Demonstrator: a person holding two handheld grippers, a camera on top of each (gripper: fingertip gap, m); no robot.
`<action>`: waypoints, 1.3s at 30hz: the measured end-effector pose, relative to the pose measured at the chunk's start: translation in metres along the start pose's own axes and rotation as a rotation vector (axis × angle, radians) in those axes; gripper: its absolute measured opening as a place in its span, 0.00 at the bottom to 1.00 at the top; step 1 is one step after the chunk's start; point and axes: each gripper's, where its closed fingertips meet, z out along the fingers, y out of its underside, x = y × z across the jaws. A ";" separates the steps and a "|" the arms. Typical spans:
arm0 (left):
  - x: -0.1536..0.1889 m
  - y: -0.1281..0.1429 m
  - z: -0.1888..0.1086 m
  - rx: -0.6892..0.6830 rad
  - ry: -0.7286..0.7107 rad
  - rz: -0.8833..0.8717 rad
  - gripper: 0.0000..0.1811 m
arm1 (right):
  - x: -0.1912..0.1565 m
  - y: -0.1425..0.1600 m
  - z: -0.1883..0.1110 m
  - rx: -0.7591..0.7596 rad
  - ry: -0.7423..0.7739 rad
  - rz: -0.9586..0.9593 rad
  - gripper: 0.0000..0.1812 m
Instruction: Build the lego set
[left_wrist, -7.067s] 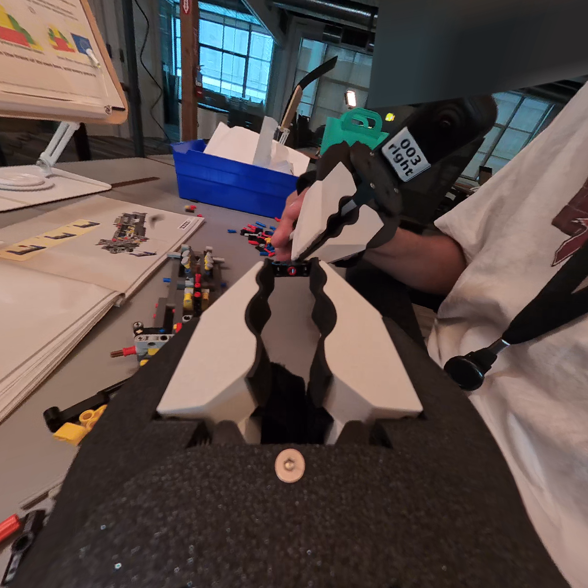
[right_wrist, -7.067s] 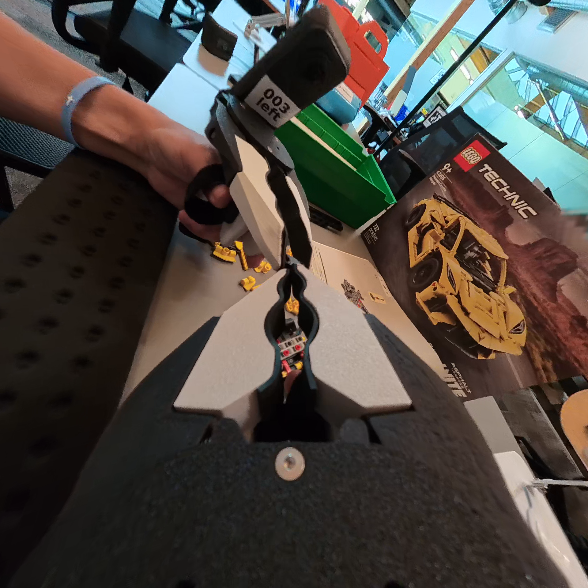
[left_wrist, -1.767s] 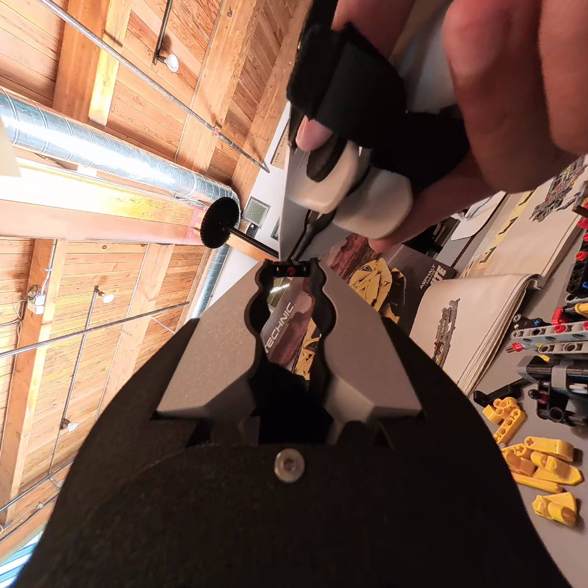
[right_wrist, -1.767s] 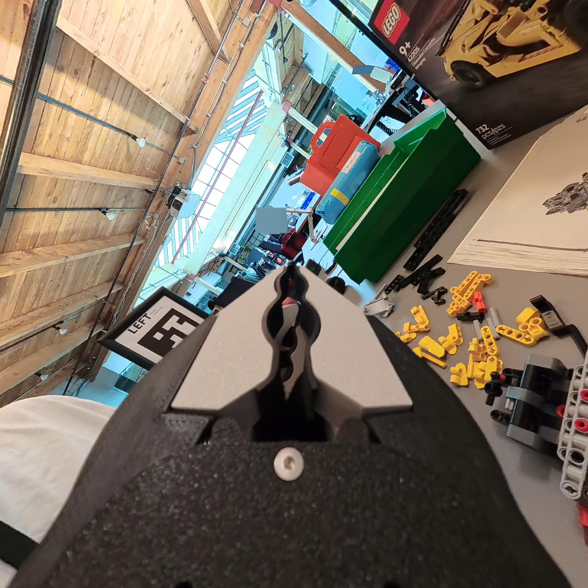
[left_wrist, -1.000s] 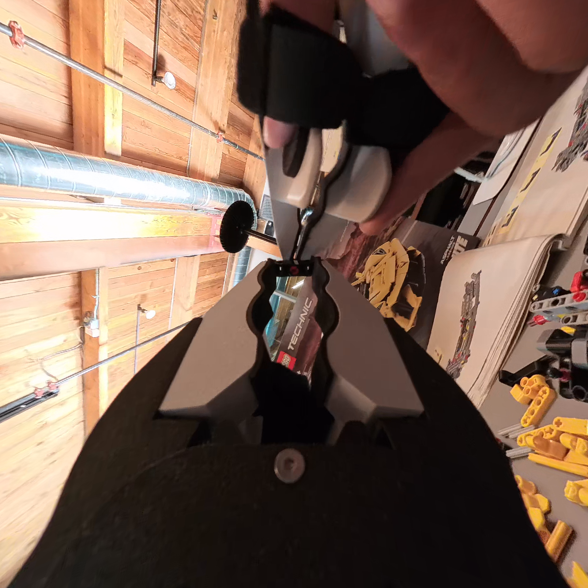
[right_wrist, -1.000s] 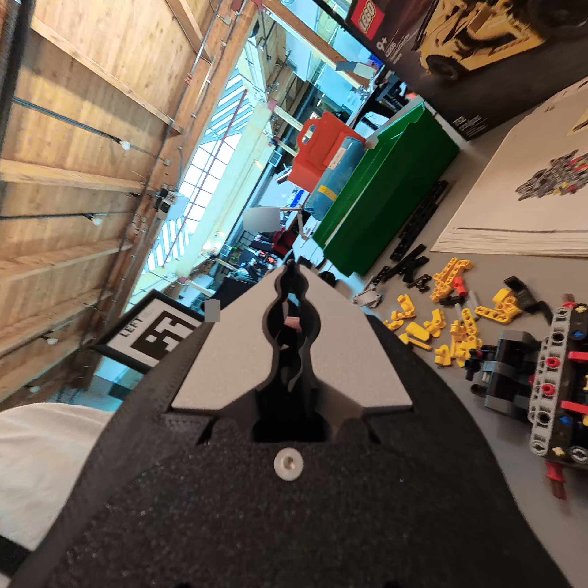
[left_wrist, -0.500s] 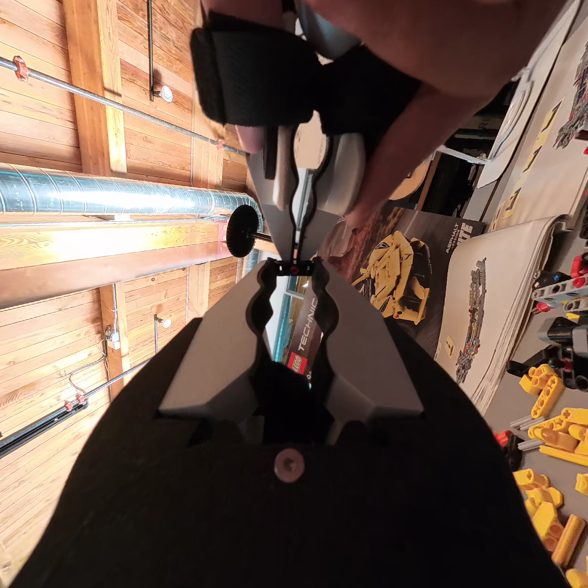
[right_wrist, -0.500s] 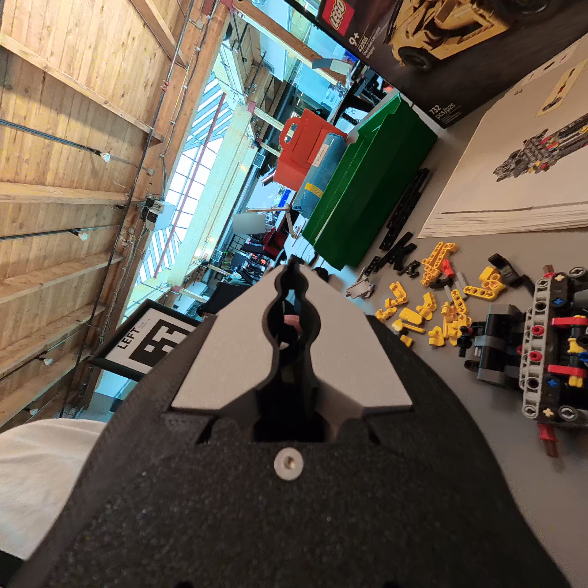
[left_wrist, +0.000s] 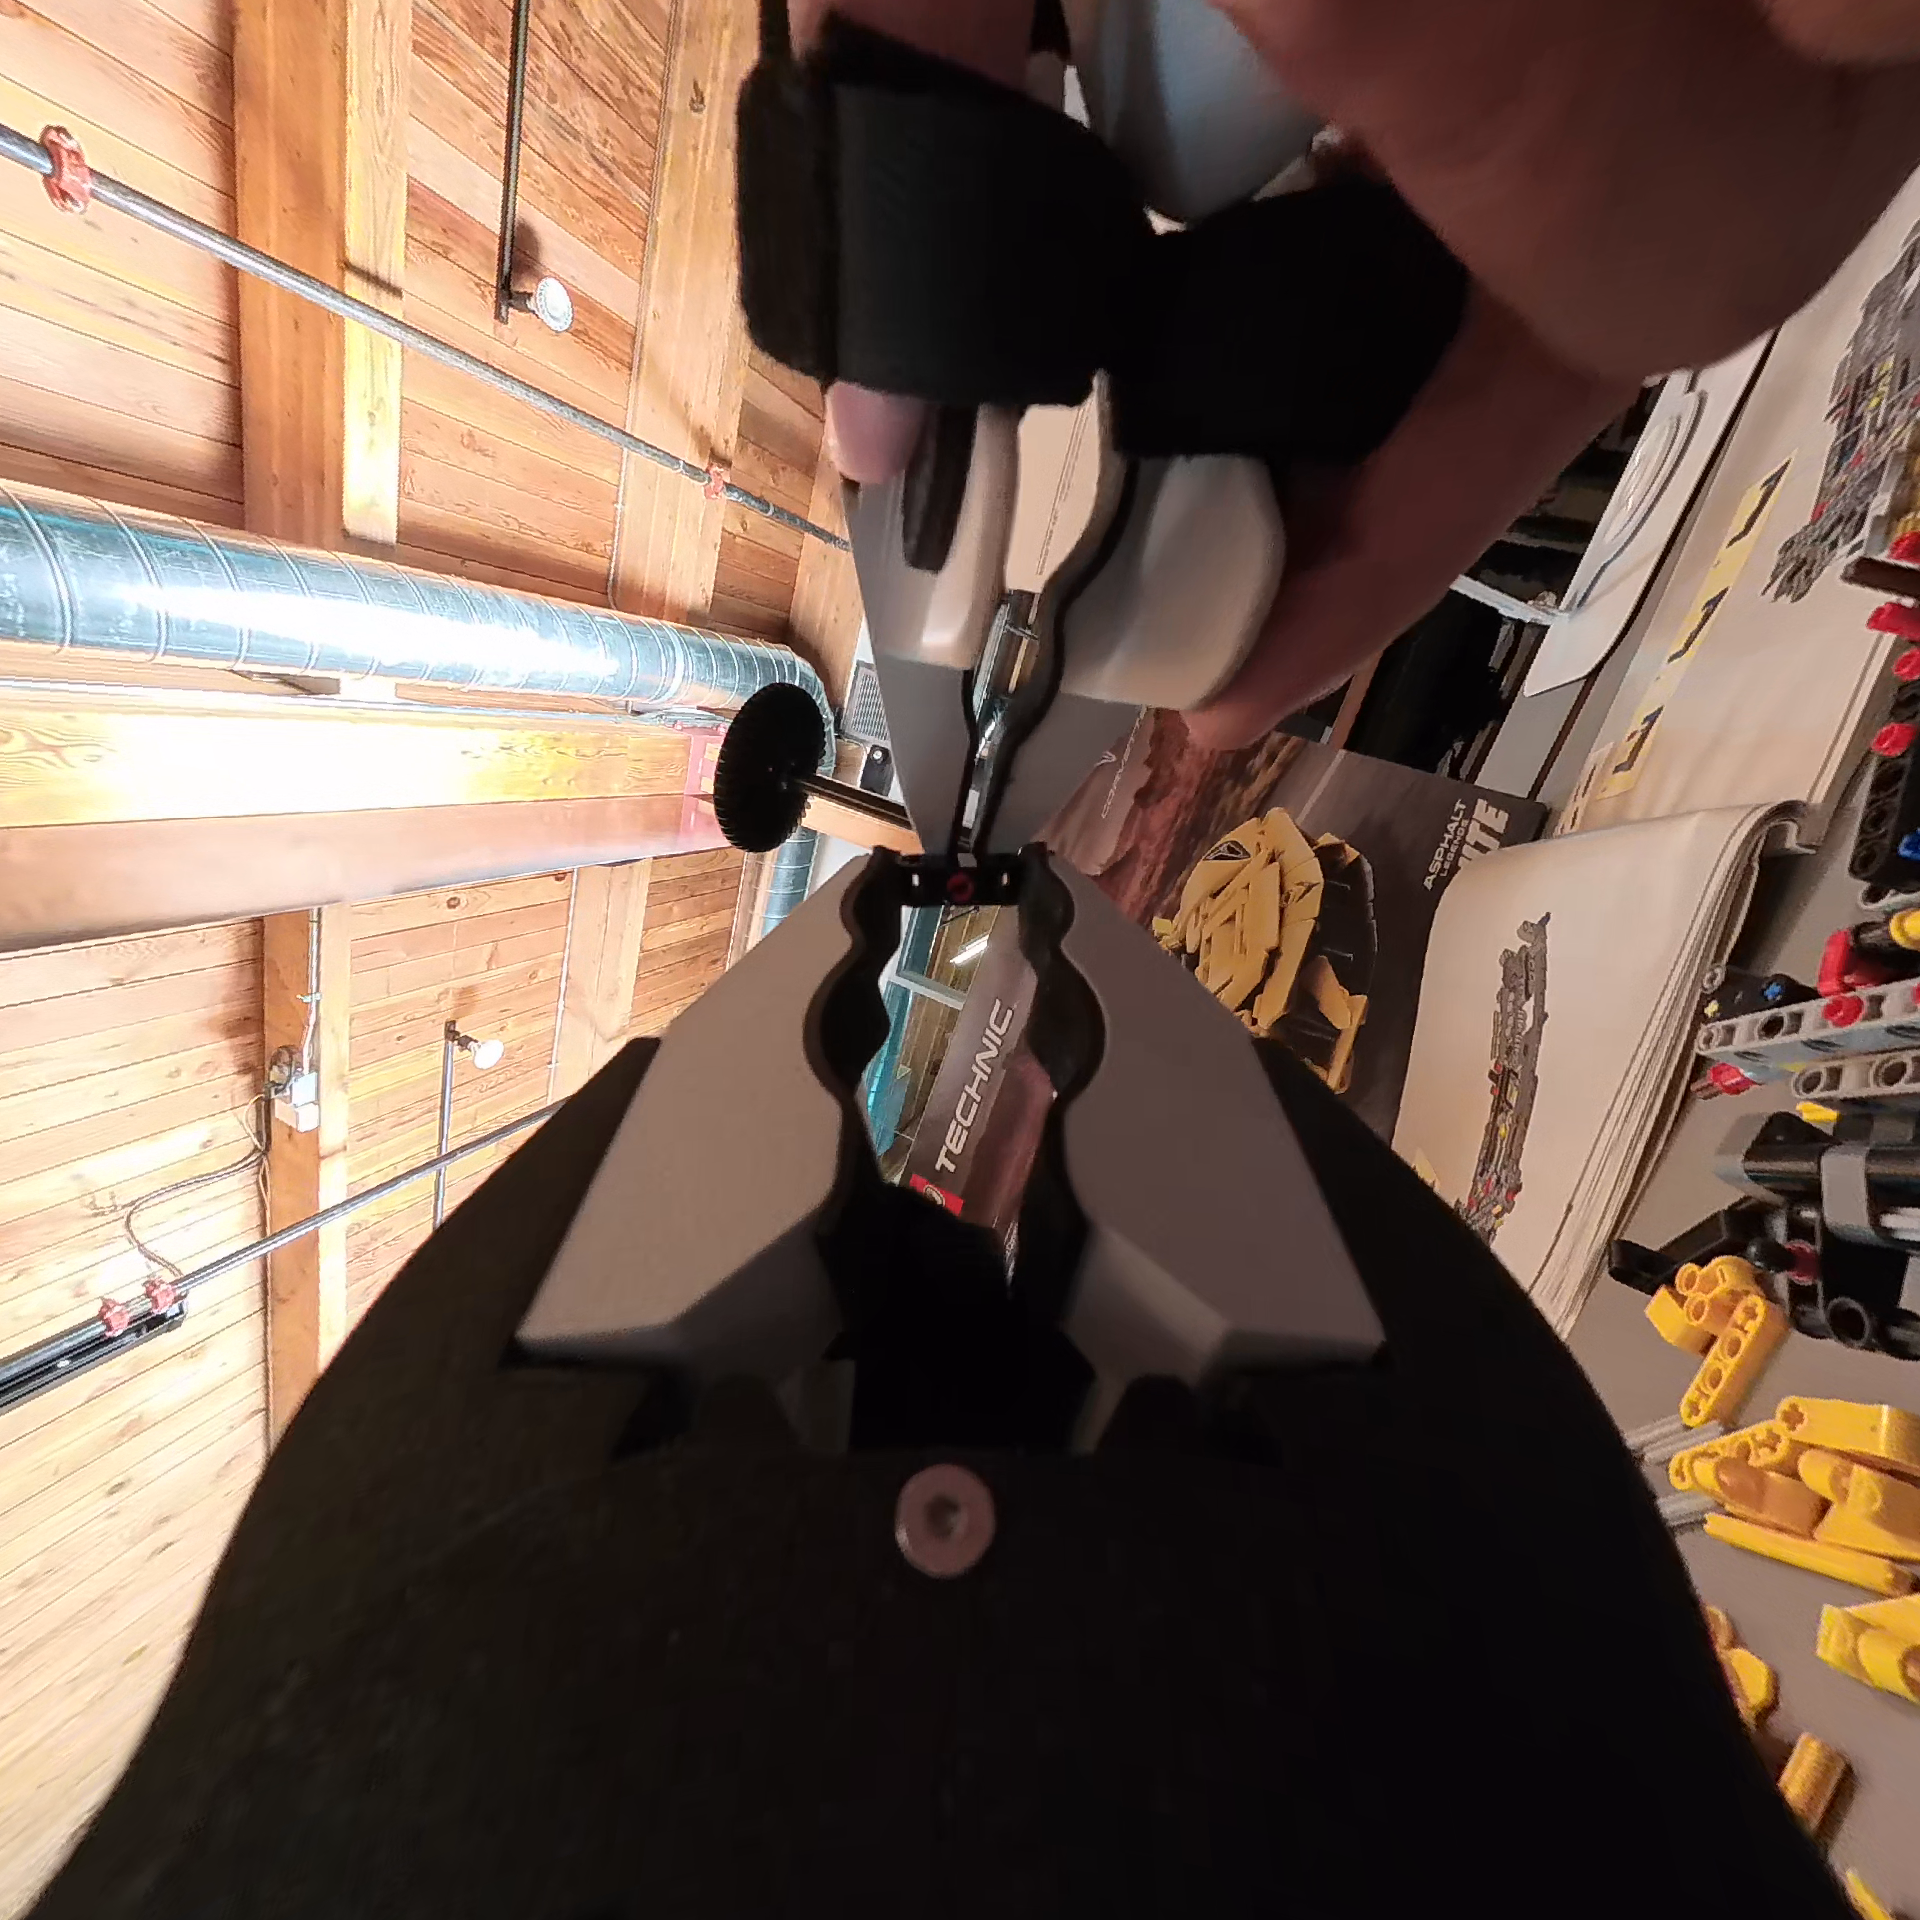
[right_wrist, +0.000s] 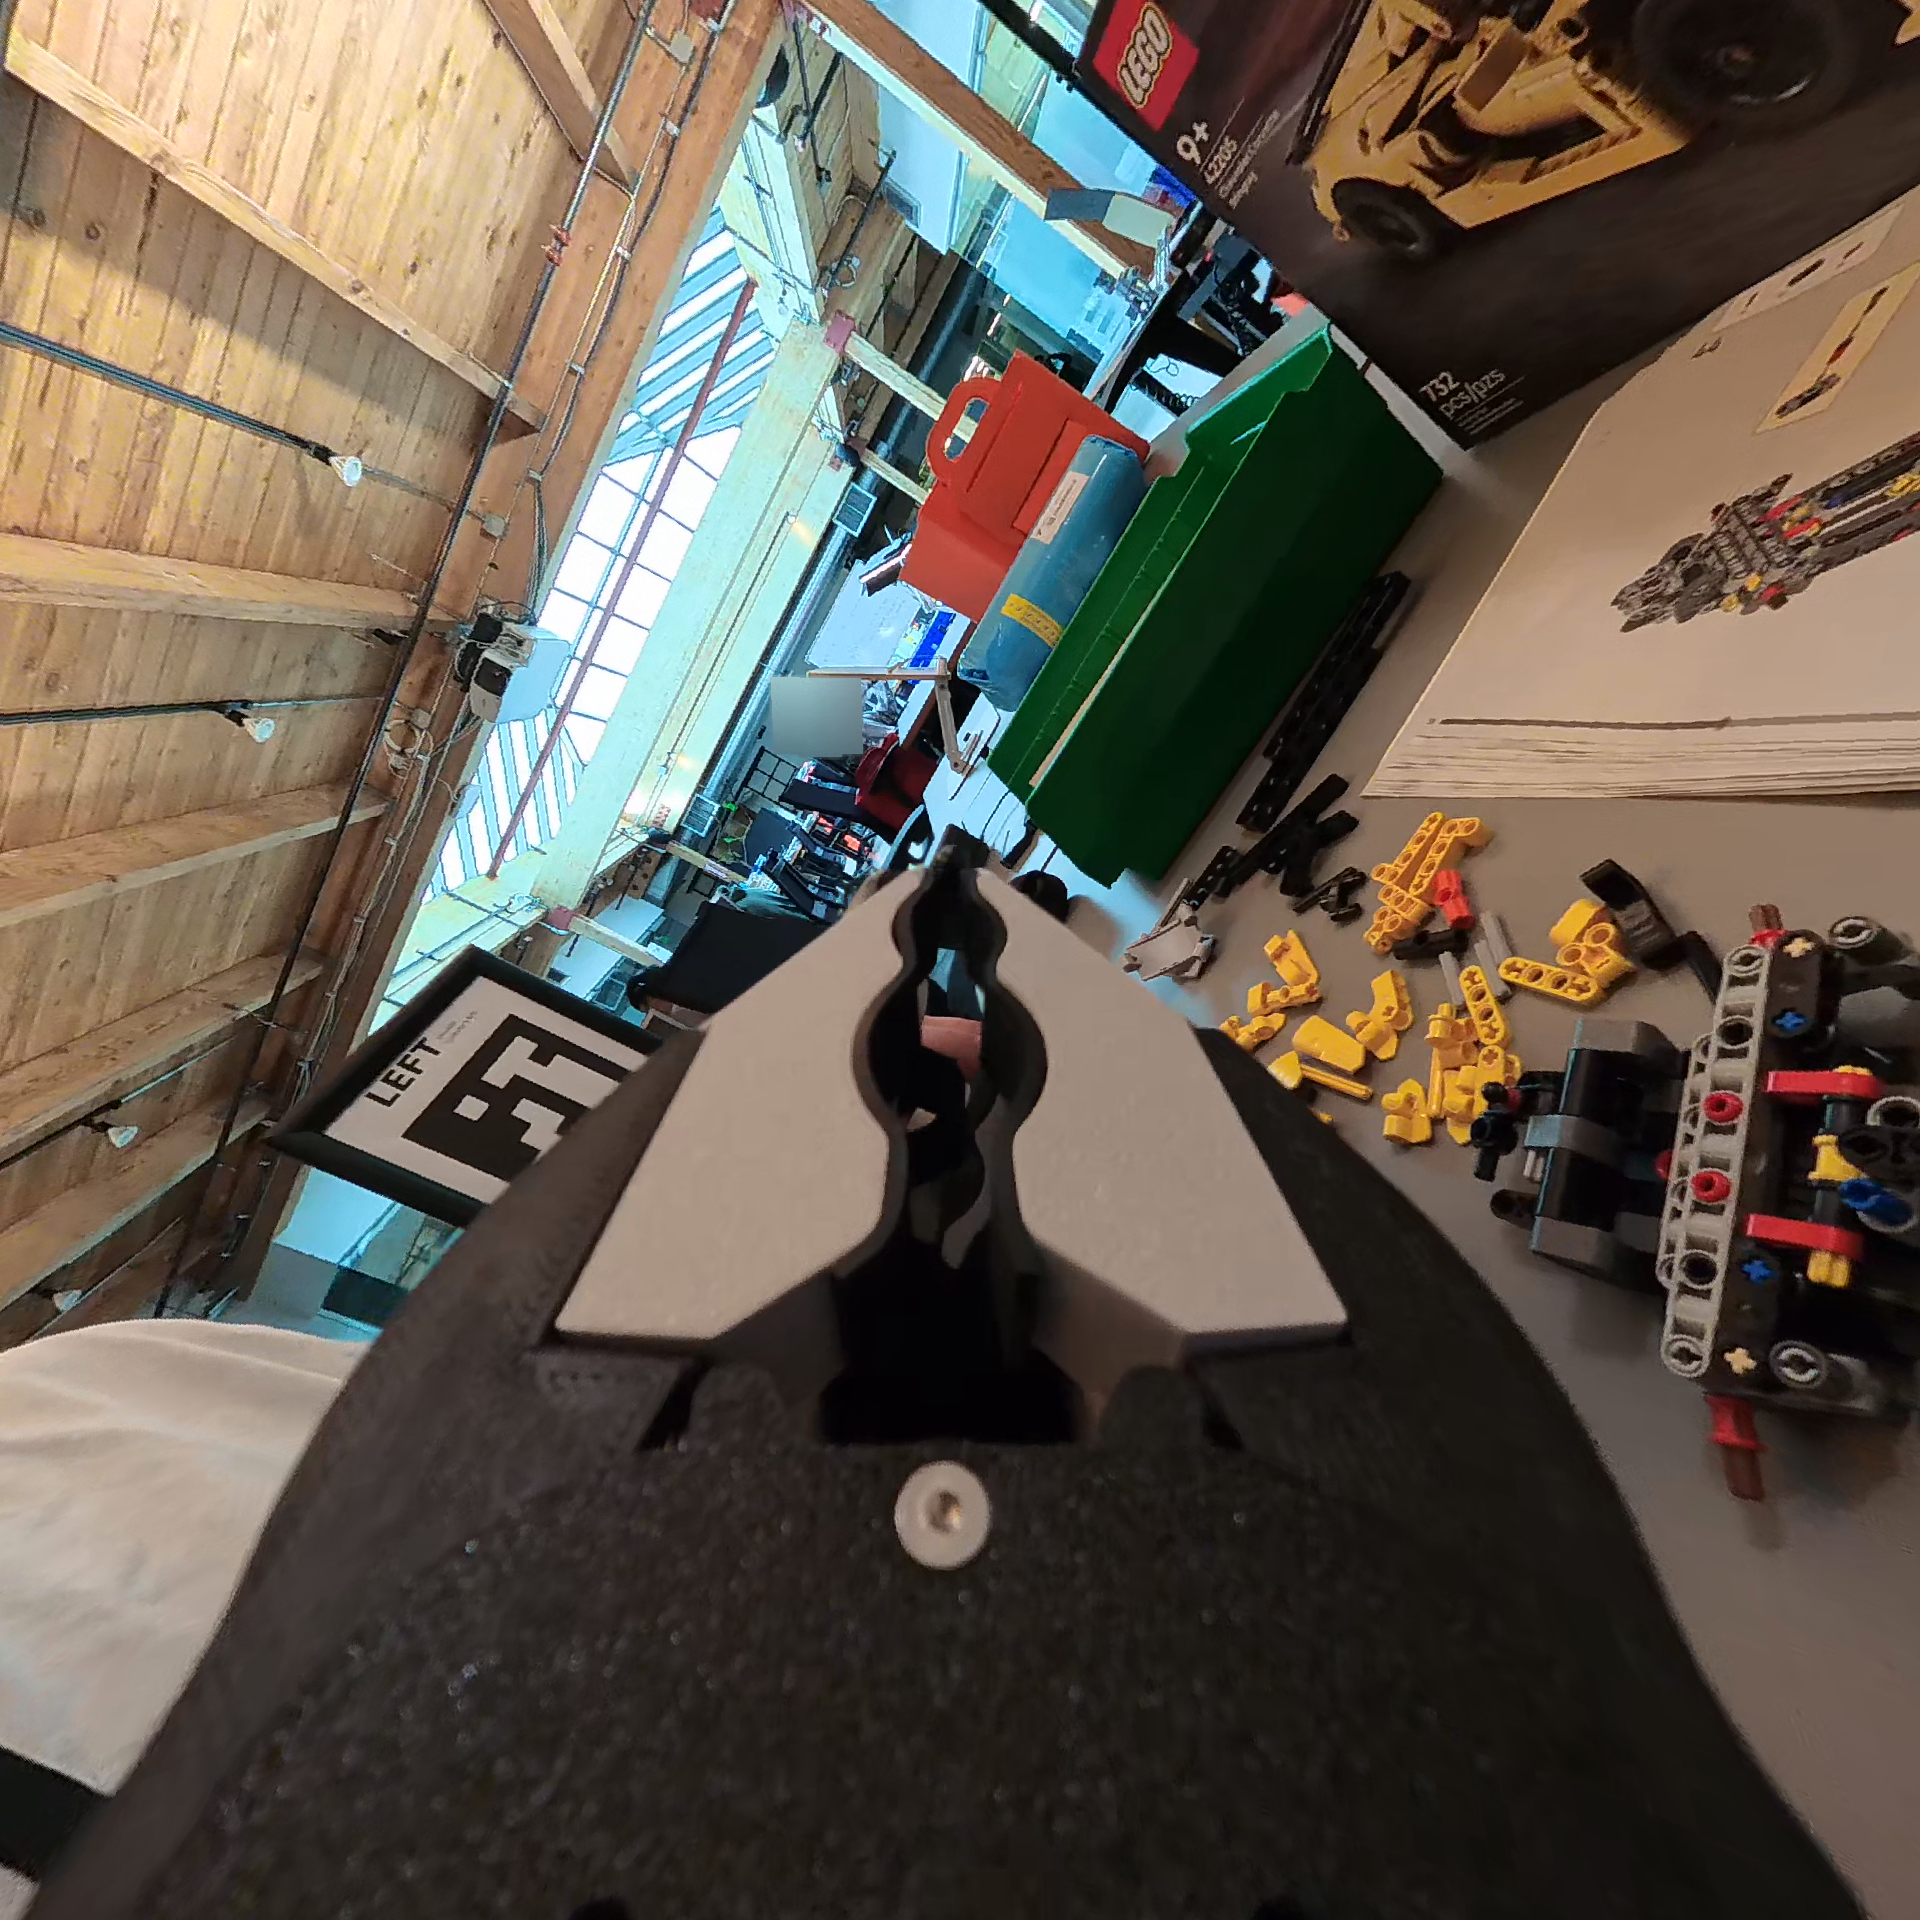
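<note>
Left wrist view: left claw (left_wrist: 956, 883) pinched one small black piece with a red pin (left_wrist: 957, 884) at its fingertips, held in the air well above the bench (left_wrist: 1766, 1714). The right claw (left_wrist: 971, 805) came down from above, its tips touching or just over that piece; its fingers were nearly together, and whether they gripped anything could not be told. One hand (left_wrist: 1403, 260) held it. One black gear on an axle (left_wrist: 771, 767) stood beside the tips. One open instruction book (left_wrist: 1621, 1039) and one set box (left_wrist: 1278, 883) lay on the bench.

Right wrist view: right claw (right_wrist: 958, 873) had its tips almost pressed together; the contents were hidden. One partly built chassis (right_wrist: 1766, 1174) sat on the bench, with a scatter of yellow pieces (right_wrist: 1423, 997) beside it, too many to count. One green bin (right_wrist: 1195, 644) stood behind.
</note>
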 end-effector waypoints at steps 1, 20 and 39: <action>0.000 0.000 0.000 0.001 -0.001 -0.001 0.11 | 0.000 0.000 0.000 -0.002 0.002 -0.009 0.01; -0.002 0.000 -0.001 0.005 0.000 -0.014 0.11 | -0.003 0.001 -0.001 -0.014 -0.018 -0.033 0.03; -0.001 0.003 0.000 0.009 0.062 -0.204 0.11 | -0.004 -0.008 -0.011 -0.149 0.187 -1.256 0.15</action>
